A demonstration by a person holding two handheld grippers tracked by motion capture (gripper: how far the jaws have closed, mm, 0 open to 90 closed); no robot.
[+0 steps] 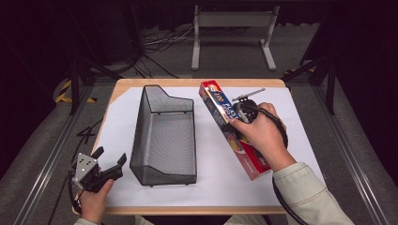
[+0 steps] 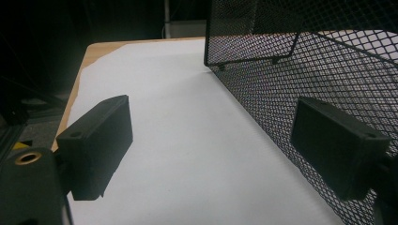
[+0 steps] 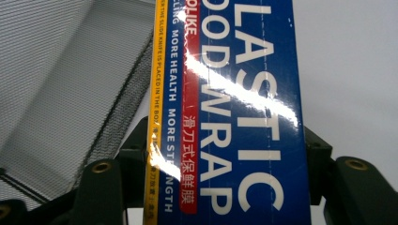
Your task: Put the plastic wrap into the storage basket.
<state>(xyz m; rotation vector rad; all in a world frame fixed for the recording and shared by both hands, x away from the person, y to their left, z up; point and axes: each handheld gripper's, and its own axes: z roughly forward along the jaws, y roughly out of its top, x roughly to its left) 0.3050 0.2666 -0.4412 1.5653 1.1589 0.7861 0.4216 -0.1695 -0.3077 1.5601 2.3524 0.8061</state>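
Right gripper view: the right gripper [image 3: 225, 159] has its jaws closed against both long sides of a long blue, red and yellow cardboard box of plastic wrap [image 3: 244, 103], which lies slanted on the white sheet [image 1: 291, 122] just right of the black wire-mesh basket [image 1: 164, 136]. The left gripper [image 1: 111, 161] rests wide apart and empty at the table's near-left corner beside the basket.
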